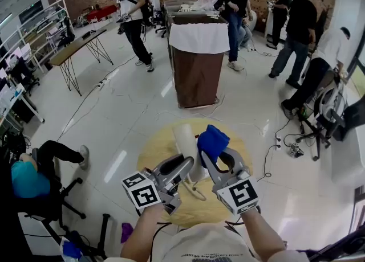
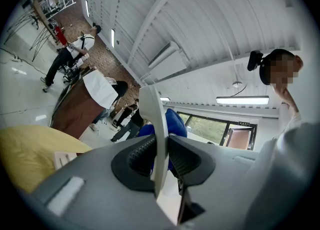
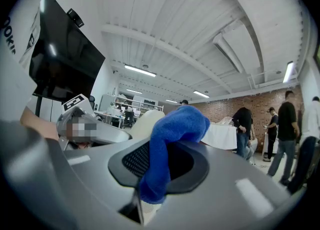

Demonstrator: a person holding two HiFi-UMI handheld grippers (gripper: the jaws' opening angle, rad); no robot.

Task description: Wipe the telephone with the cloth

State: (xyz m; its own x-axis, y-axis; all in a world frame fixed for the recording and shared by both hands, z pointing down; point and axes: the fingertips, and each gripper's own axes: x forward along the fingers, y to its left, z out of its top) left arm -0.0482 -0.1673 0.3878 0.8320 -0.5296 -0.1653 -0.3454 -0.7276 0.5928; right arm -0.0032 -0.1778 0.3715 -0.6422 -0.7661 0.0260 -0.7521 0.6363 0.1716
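In the head view, the round wooden counter (image 1: 153,154) sits low in the middle of a pale floor. Above it the left tongs (image 1: 183,166) hold the telephone handset (image 1: 183,138), a cream-white bar standing nearly upright and lifted clear of the counter top. Just right of the handset, the right tongs (image 1: 218,157) carry the blue cloth (image 1: 212,140), bunched into a wad whose left side touches the handset's upper part. Below the handset a thin cord (image 1: 197,191) lies looped on the counter (where it ends cannot be made out). Well beyond the handset stands a brown stand draped with a white sheet (image 1: 198,56), with several people on their feet around it.

In the left gripper view, the left tongs are pressed onto the handset (image 2: 151,114), which is seen edge-on as a thin pale blade with a ribbed pad against each of its sides. The cloth (image 2: 175,124) shows right behind the handset, mostly to its right. The counter (image 2: 30,149) is the yellow patch lower left of the handset.

In the right gripper view, the right tongs are pinching the cloth (image 3: 177,124). The wad rises above the pads and a tail hangs down between them. The handset (image 3: 145,121) is a cream curve just behind and left of the cloth, and this view does not show whether they touch. Further left of the handset is the marker cube of the left tongs
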